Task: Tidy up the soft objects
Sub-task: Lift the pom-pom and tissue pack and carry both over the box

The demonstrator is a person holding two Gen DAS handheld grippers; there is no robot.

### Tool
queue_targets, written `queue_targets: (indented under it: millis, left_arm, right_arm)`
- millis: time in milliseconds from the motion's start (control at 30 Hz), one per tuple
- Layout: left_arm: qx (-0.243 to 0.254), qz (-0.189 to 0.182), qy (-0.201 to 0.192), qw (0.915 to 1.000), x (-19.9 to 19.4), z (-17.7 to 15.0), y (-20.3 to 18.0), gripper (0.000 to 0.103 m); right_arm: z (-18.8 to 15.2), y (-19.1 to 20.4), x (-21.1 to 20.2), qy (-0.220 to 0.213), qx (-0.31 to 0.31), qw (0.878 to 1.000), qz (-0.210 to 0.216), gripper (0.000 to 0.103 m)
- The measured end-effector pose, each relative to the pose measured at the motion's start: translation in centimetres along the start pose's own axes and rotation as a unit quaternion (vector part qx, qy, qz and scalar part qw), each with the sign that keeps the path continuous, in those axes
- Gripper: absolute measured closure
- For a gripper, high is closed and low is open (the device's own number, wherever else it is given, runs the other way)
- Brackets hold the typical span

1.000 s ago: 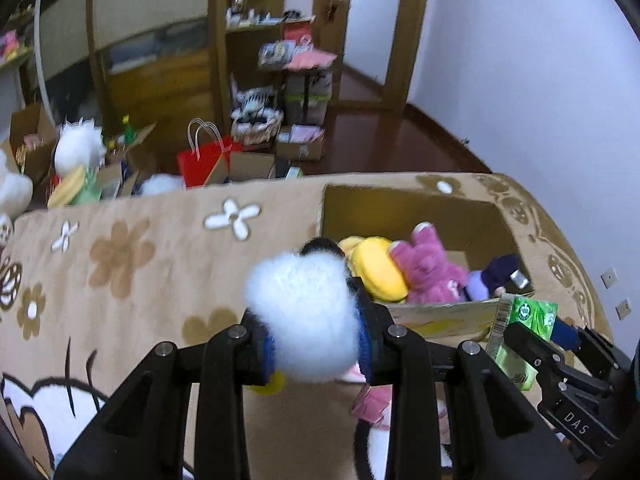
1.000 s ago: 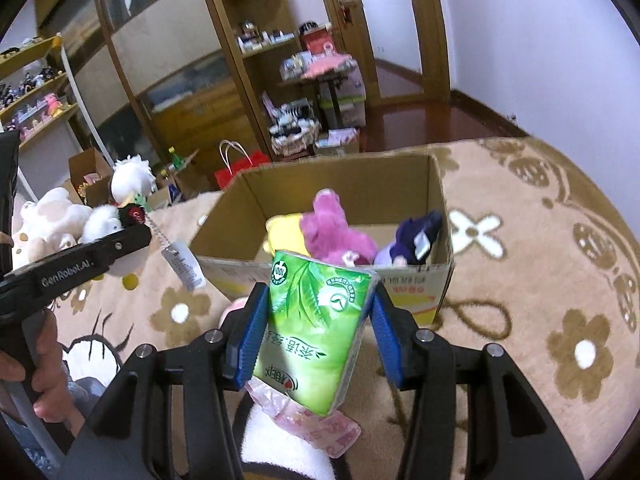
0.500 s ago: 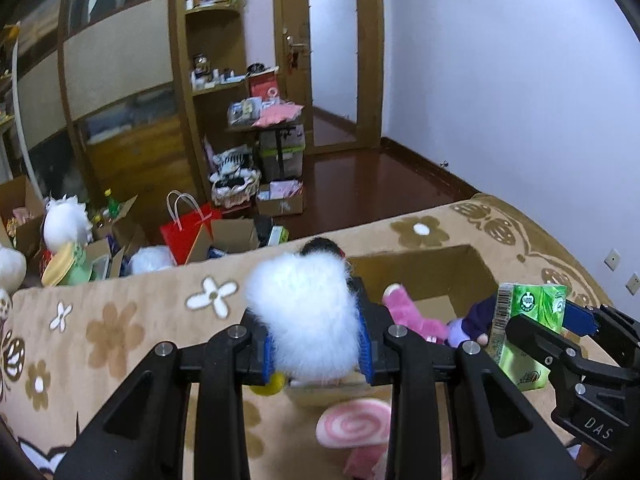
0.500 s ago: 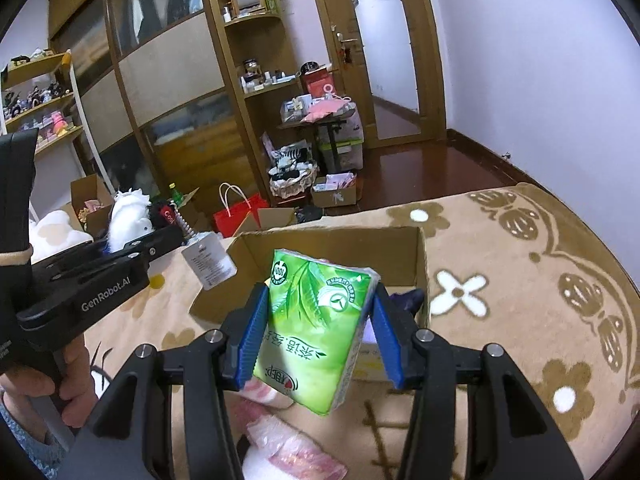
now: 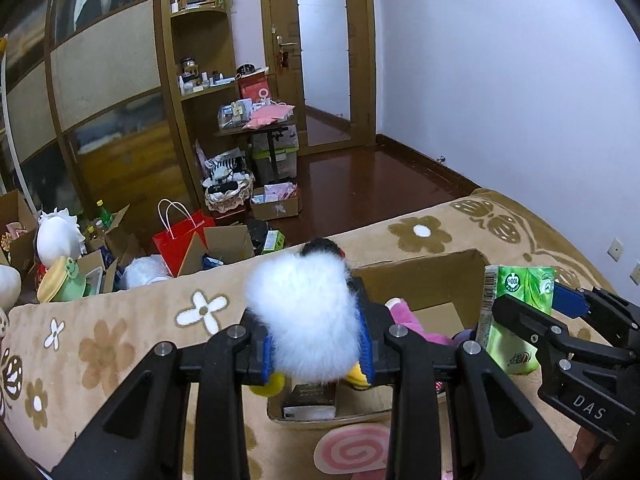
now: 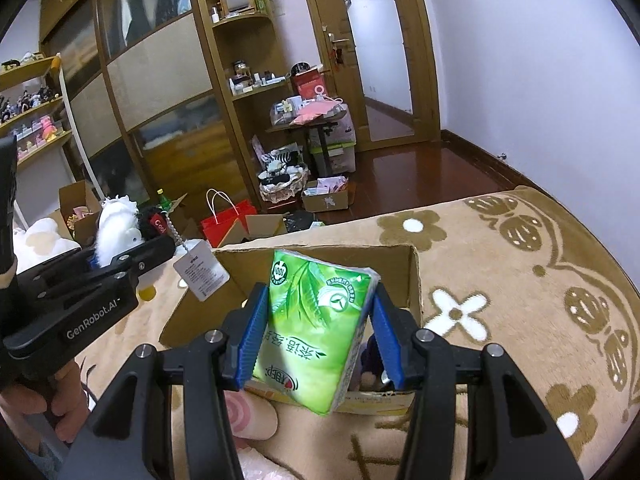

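My left gripper point(image 5: 318, 354) is shut on a white fluffy plush toy point(image 5: 306, 316) with yellow feet and a hanging paper tag point(image 6: 201, 274); it is held above the near left edge of an open cardboard box point(image 5: 424, 276). My right gripper point(image 6: 318, 346) is shut on a green tissue pack point(image 6: 314, 328), held above the box's near wall point(image 6: 376, 398). A pink plush point(image 5: 404, 316) and a purple plush point(image 6: 370, 356) lie inside the box. The right gripper and its pack point(image 5: 516, 312) also show at the right of the left wrist view.
The box stands on a beige flowered blanket point(image 6: 520, 280). A pink swirl cushion point(image 5: 352, 450) lies in front of the box. Beyond the bed's edge are a red bag point(image 5: 180, 240), cartons, plush toys point(image 5: 58, 236), a cluttered small table point(image 5: 260, 120) and wooden cabinets.
Both grippers have risen and tilted up with their loads still held; the box now sits lower in both views and more of the room shows.
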State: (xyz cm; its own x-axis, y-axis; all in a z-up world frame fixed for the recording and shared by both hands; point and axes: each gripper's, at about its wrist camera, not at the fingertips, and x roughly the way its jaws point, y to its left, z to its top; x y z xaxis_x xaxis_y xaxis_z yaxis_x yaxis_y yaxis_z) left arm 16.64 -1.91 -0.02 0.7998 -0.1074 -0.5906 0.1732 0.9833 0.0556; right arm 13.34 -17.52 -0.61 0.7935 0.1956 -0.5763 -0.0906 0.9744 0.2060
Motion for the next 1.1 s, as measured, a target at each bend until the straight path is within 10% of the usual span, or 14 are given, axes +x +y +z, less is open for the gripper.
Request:
queue_targets:
  millis: [1100]
  left_arm:
    - [0.011, -0.004, 0.098, 0.9951, 6.0, -2.9, 0.0, 0.071]
  right_arm:
    - [-1.4, -1.3, 5.0, 0.047, 0.005, 0.999, 0.001, 0.049]
